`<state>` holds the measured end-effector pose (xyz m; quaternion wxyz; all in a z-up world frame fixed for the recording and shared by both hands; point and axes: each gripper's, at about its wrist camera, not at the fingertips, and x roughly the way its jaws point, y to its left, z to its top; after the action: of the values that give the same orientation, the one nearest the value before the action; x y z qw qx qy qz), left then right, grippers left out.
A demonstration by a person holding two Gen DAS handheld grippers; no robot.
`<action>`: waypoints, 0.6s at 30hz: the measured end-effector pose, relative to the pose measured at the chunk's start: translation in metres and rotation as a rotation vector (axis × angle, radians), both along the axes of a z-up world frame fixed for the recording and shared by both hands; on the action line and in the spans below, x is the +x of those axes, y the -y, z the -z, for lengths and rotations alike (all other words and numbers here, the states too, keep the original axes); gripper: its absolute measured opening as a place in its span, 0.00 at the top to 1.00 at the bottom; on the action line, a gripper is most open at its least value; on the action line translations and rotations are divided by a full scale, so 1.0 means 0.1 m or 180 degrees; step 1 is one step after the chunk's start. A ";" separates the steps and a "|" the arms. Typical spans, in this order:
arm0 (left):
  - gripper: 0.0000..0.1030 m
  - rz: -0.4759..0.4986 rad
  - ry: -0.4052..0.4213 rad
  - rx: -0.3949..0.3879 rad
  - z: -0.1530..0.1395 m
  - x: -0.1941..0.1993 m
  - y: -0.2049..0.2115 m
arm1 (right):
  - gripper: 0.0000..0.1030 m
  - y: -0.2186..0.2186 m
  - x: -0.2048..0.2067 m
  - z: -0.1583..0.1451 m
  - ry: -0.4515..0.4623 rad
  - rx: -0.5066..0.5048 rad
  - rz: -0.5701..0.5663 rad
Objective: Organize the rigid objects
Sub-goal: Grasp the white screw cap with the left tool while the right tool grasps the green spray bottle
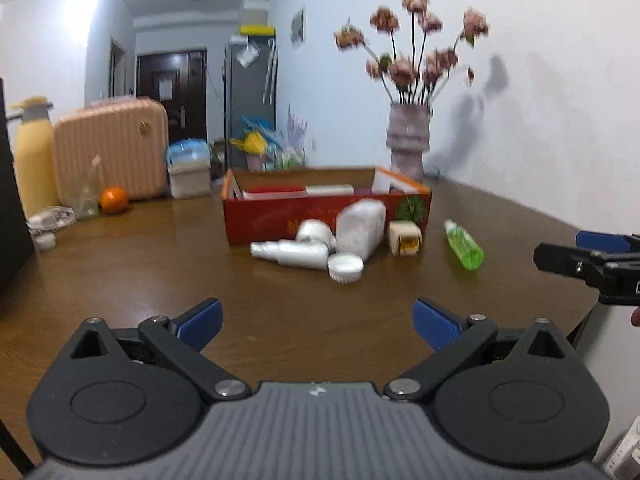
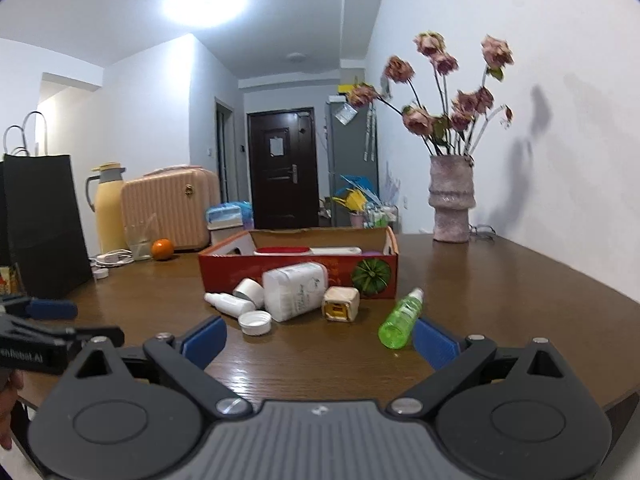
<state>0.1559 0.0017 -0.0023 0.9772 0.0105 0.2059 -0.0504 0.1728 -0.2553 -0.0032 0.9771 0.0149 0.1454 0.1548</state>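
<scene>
Step in hand is judged to be the approach, before any pick; nothing is held yet. Left hand-held gripper (image 1: 318,322) is spread wide and empty, hovering over bare tabletop (image 1: 160,272); right hand-held gripper (image 2: 320,338) is likewise spread wide, empty.

Loose items are grouped on the tabletop just in front of the red cardboard box (image 2: 298,264); the box is already partly filled, a red-and-white item showing inside. In the right wrist view: large white bottle (image 2: 295,292) lies on its side at 12 o'clock, leaning against the box front; small white spray bottle (image 2: 228,304) and white jar (image 2: 249,291) at 11 o'clock, touching each other; white cap (image 2: 255,322) just in front of them; beige cube-shaped box (image 2: 340,304) beside the large bottle at 12 to 1 o'clock; green bottle (image 2: 400,318) lying apart at 1 o'clock, its base just beside the right fingertip (image 2: 434,340).

Green bottle is judged the closest pick for the right gripper; a small shift toward 1 o'clock is needed so the jaws straddle the body across its width, then a close, lift and transfer into the box. Rolling is a risk, since the bottle is round and lies on its side. Left view is motion-blurred; fine detail there cannot be told.
</scene>
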 end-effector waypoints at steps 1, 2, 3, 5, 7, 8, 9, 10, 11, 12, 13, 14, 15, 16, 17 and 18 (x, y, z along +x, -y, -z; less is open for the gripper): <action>0.00 0.0003 -0.0047 0.0006 0.03 0.06 0.02 | 0.03 0.02 0.04 0.03 -0.0028 0.0006 0.0007; 0.00 -0.0005 -0.0092 0.0012 0.06 0.12 0.04 | 0.03 0.03 0.08 0.05 -0.0056 0.0010 0.0009; 0.00 -0.0023 -0.0135 0.0013 0.08 0.19 0.07 | 0.03 0.05 0.13 0.08 -0.0088 0.0009 0.0016; 0.00 -0.0087 -0.0230 -0.0001 0.11 0.34 0.13 | 0.03 0.08 0.23 0.13 -0.0139 0.0003 0.0031; 0.00 -0.0149 -0.0335 -0.0045 0.13 0.52 0.19 | 0.04 0.13 0.38 0.16 -0.0165 -0.0037 0.0055; 0.00 -0.0172 -0.0403 -0.0061 0.13 0.63 0.22 | 0.04 0.16 0.46 0.17 -0.0177 -0.0062 0.0092; 0.00 -0.0184 -0.0456 -0.0061 0.14 0.74 0.26 | 0.05 0.19 0.55 0.17 -0.0199 -0.0080 0.0138; 0.00 -0.0187 -0.0478 -0.0061 0.15 0.83 0.29 | 0.05 0.22 0.65 0.17 -0.0222 -0.0082 0.0170; 0.01 -0.0185 -0.0493 -0.0057 0.16 0.94 0.32 | 0.06 0.25 0.75 0.16 -0.0245 -0.0072 0.0188; 0.04 -0.0174 -0.0509 -0.0043 0.17 1.05 0.36 | 0.07 0.28 0.85 0.16 -0.0283 -0.0067 0.0202; 0.06 -0.0162 -0.0520 -0.0024 0.18 1.14 0.39 | 0.09 0.31 0.96 0.16 -0.0326 -0.0074 0.0210; 0.13 -0.0147 -0.0535 0.0009 0.19 1.26 0.43 | 0.09 0.32 1.07 0.17 -0.0369 -0.0097 0.0209; 0.19 -0.0138 -0.0543 0.0032 0.20 1.34 0.47 | 0.09 0.32 1.18 0.18 -0.0419 -0.0138 0.0204; 0.21 -0.0131 -0.0572 0.0057 0.23 1.45 0.50 | 0.10 0.33 1.28 0.20 -0.0452 -0.0173 0.0196; 0.22 -0.0126 -0.0610 0.0063 0.24 1.54 0.52 | 0.10 0.33 1.39 0.22 -0.0490 -0.0210 0.0185; 0.24 -0.0124 -0.0660 0.0053 0.26 1.63 0.55 | 0.10 0.33 1.51 0.23 -0.0536 -0.0235 0.0173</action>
<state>0.3191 -0.0530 -0.0280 0.9513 0.0094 0.3066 -0.0305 0.3239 -0.2885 -0.0266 0.9651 -0.0042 0.2322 0.1210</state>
